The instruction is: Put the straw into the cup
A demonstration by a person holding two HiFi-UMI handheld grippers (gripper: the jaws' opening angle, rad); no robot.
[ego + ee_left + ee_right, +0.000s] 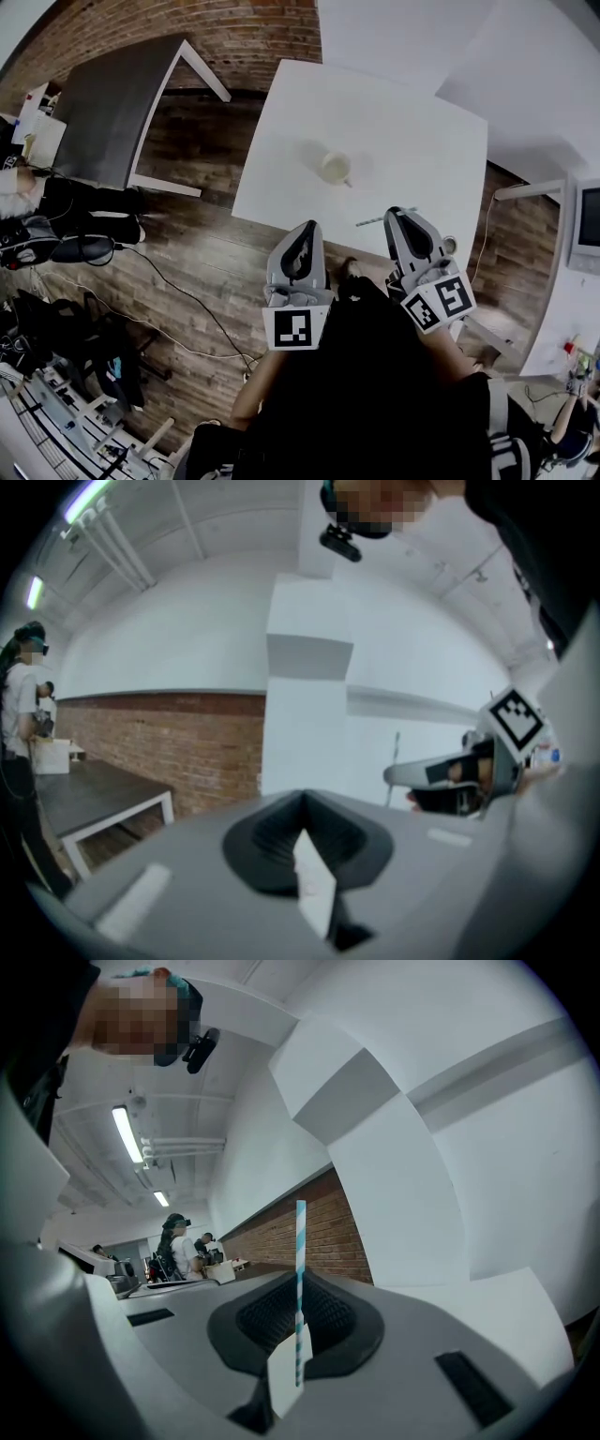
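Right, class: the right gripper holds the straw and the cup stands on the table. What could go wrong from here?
1. The right gripper pinches the straw low down, leaving a long free length. That end may wobble and miss the cup's small mouth.
2. Nothing steadies the cup on the white table. The left gripper is shut, empty and short of it, so a sideways poke from the straw might tip or slide the cup.

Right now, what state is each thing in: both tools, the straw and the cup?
Left tool: jaws together, nothing between them.
Right tool: shut on the straw.
Straw: gripped near one end, the rest sticking out past the jaws, not in the cup.
Cup: upright on the white table, no straw in it, apart from both tools.
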